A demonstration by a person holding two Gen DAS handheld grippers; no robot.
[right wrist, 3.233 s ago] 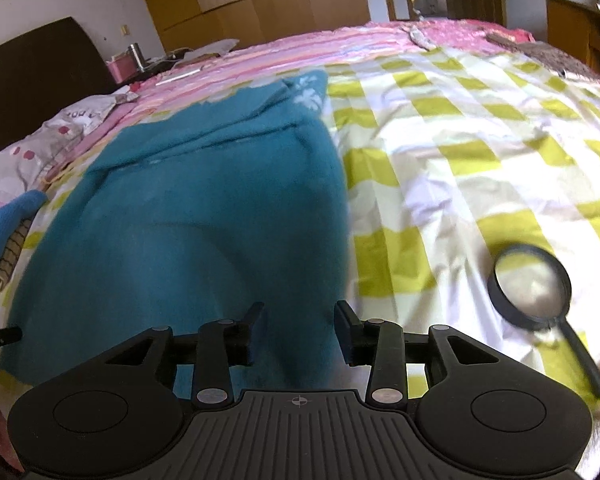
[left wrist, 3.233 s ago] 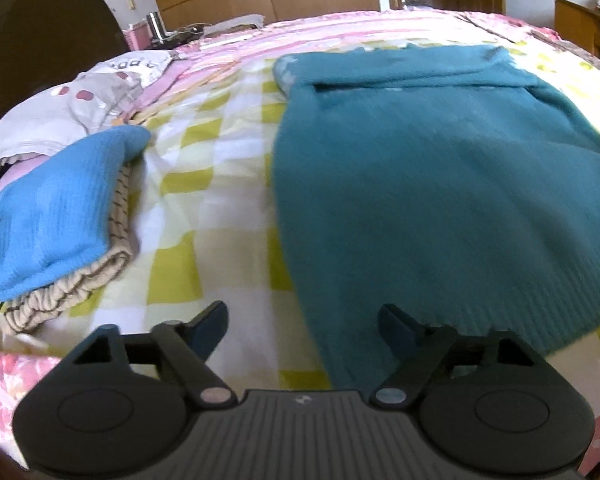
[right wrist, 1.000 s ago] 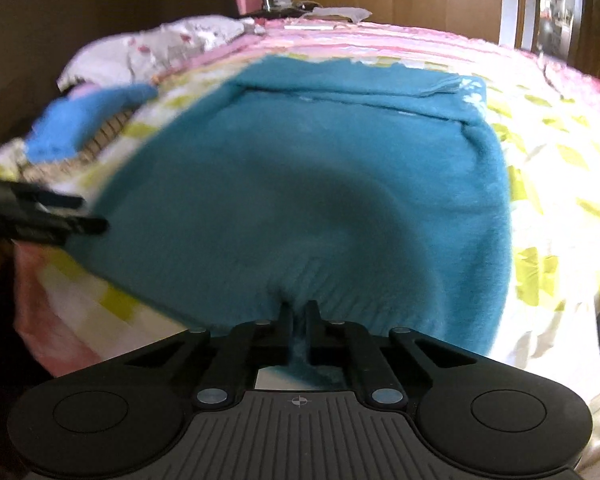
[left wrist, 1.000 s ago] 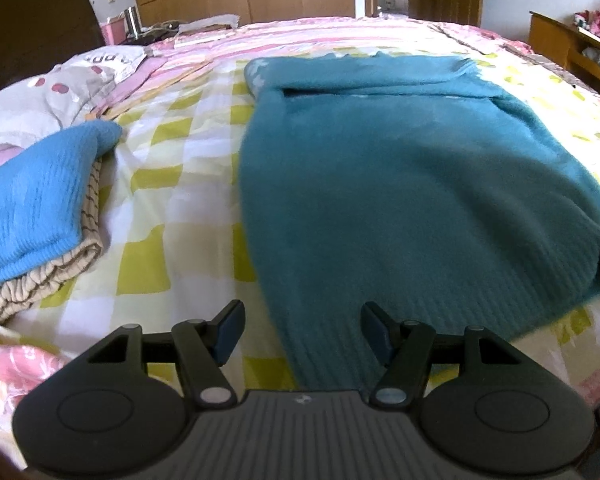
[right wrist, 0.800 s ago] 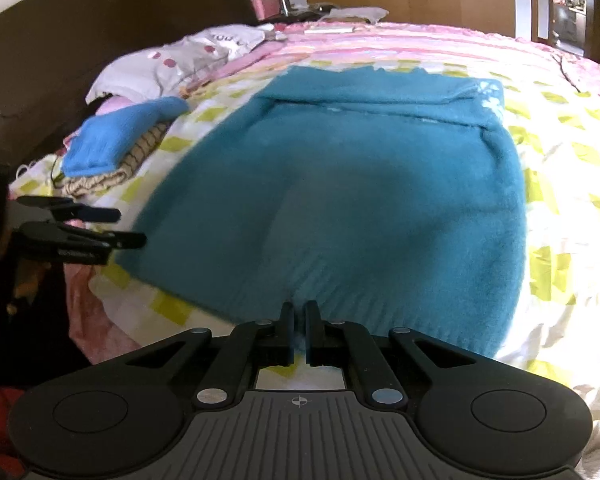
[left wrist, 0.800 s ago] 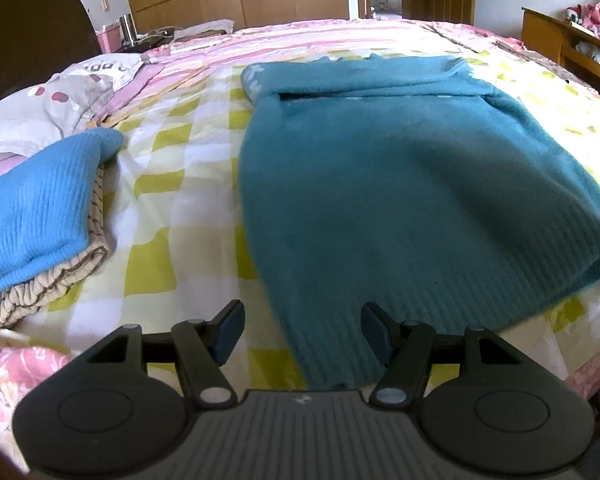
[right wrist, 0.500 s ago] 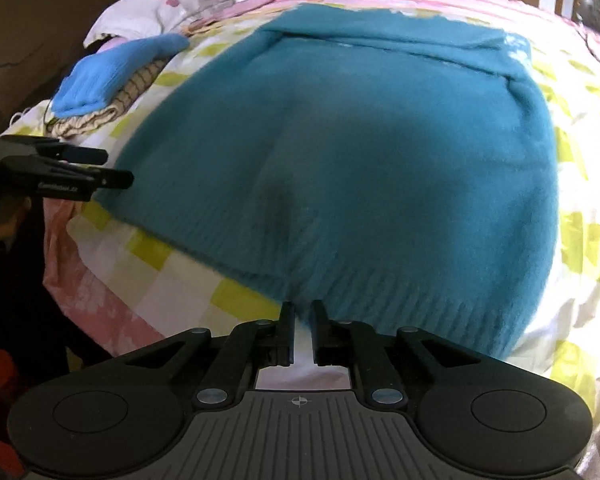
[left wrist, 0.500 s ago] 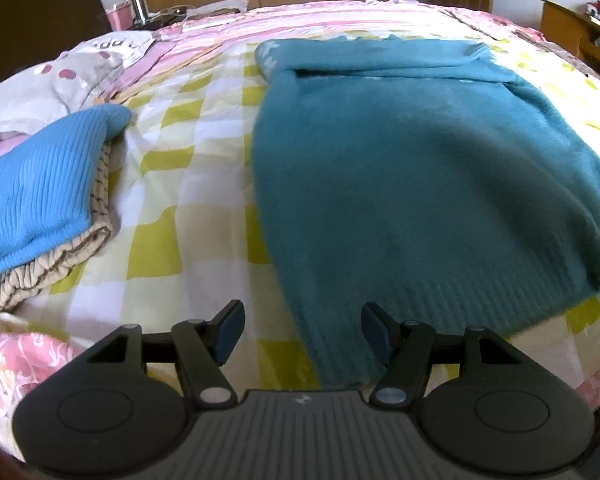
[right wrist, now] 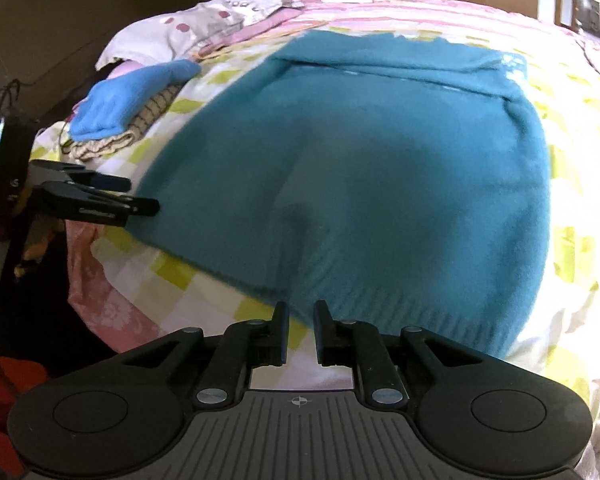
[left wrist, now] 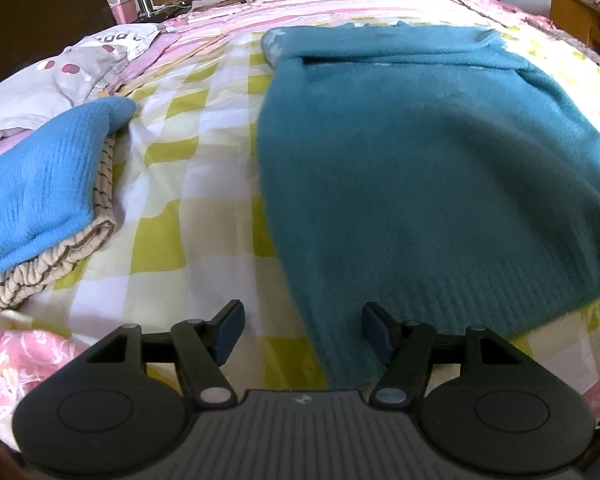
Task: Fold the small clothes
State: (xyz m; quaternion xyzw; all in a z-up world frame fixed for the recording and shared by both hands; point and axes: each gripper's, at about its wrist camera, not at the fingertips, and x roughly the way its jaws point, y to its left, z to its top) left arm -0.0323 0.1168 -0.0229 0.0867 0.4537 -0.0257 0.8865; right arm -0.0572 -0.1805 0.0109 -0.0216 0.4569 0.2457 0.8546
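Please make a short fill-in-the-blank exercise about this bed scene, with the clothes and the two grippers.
1. The teal sweater lies spread flat on a checked sheet of white and ____.
2. The folded light blue garment rests on top of a ____ striped one.
3. The wider-open jaws belong to the ____ gripper.

Missing words: yellow; beige; left

One teal sweater (left wrist: 432,184) lies on one bed (left wrist: 204,184). Two folded garments sit stacked: one blue knit (left wrist: 36,184) and one beige striped knit (left wrist: 56,260) beneath. One pillow (left wrist: 60,80). Two claws: left claw (left wrist: 302,334), right claw (right wrist: 301,334).
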